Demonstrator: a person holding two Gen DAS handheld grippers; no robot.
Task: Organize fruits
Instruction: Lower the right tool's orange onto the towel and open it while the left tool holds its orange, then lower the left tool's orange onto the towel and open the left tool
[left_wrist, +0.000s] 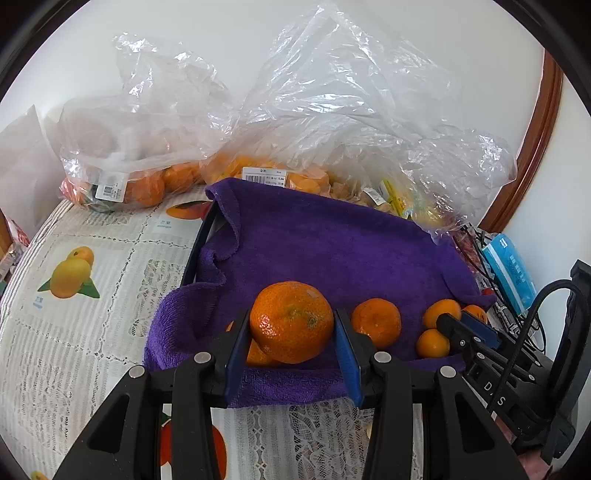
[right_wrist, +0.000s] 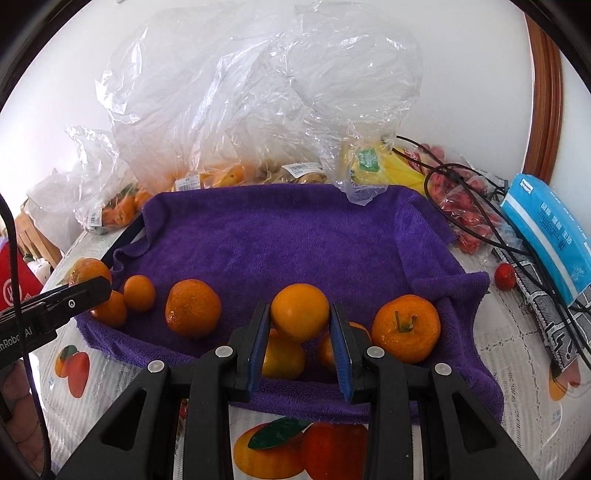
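Purple towelling (left_wrist: 332, 240) is seen from the left wrist, draped over a dark tray whose rim (left_wrist: 199, 240) shows at the left, on a fruit-printed tablecloth (left_wrist: 74, 314). A large mandarin (left_wrist: 291, 321) is clamped between the blue pads of the left gripper (left_wrist: 291, 332), above the towel's near edge. Another mandarin (left_wrist: 376, 323) lies on the towel just to its right, and small oranges (left_wrist: 432, 343) are gathered beside the right gripper's tip (left_wrist: 458, 325). Clear plastic bags (left_wrist: 332, 110) of fruit are heaped behind the tray.

From the right wrist, a smooth small orange (right_wrist: 300, 312) is gripped between the pads of the right gripper (right_wrist: 300, 332), over further oranges lying at the towel's near edge. A stemmed mandarin (right_wrist: 405, 328) sits just to the right and a bumpy mandarin (right_wrist: 192, 308) to the left, both on the towel. The left gripper's black finger (right_wrist: 74, 295) is seen at the far left. A blue tissue pack (right_wrist: 546, 236) and black cables (right_wrist: 480, 206) lie right of the tray.
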